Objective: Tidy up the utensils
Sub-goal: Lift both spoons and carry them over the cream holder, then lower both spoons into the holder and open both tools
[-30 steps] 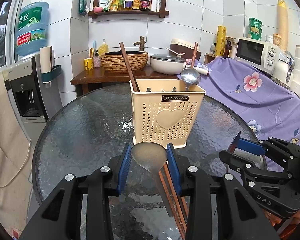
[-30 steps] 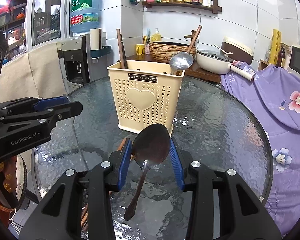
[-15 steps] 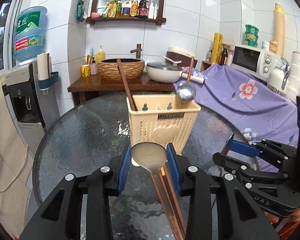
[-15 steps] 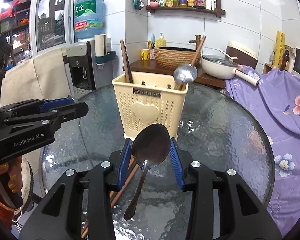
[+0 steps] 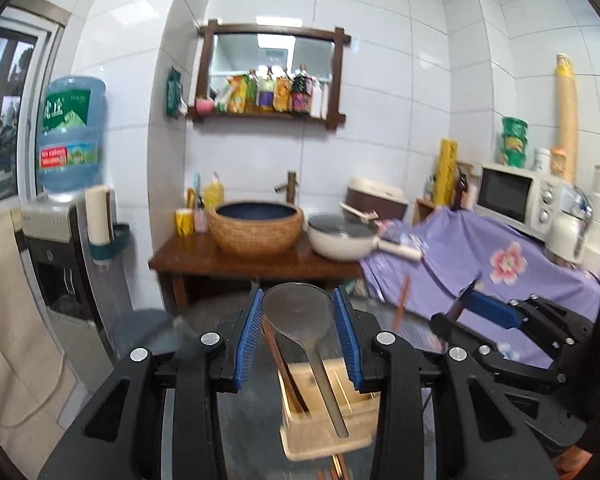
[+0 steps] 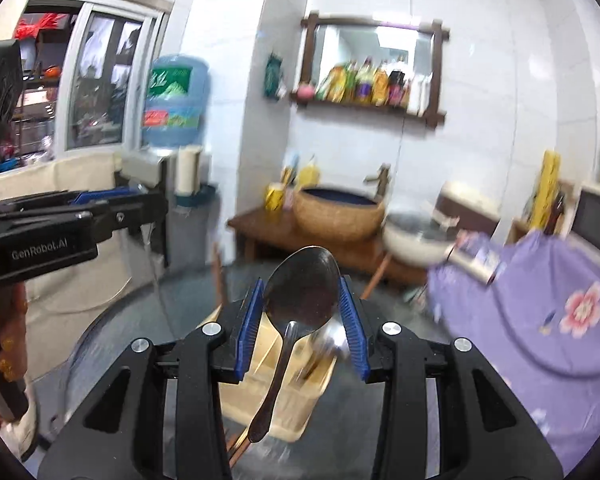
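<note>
Both pairs of jaws are clamped on spoons. From where I stand, the left gripper (image 5: 299,334) pinches the bowl of a pale, matte-looking spoon (image 5: 300,322) between its blue pads (image 5: 251,338), the handle running down and back toward the camera. The right gripper (image 6: 302,322) grips a shiny steel spoon (image 6: 302,298) the same way, bowl up between the pads, handle slanting down to the left.

Just under each held spoon sits the cream utensil caddy (image 5: 324,432), seen from above and blurred; it stands on the glass table (image 6: 400,420). The pale spoon's handle hangs over the caddy's open top, and brown chopsticks (image 5: 286,372) lean in its left compartment. In the right wrist view the steel spoon's handle crosses in front of the caddy (image 6: 284,392); I cannot tell whether its tip is inside. Each gripper shows at the edge of the other's view, near each other over the table.

Farther off, a wooden side table (image 5: 256,262) carries a woven basin (image 5: 258,226) and a white lidded pan (image 5: 342,238). A purple floral cloth (image 5: 500,264) drapes to the right, with a microwave (image 5: 514,200) behind it. A water dispenser (image 5: 56,248) stands left, and a wall shelf of bottles (image 5: 268,94) hangs above.
</note>
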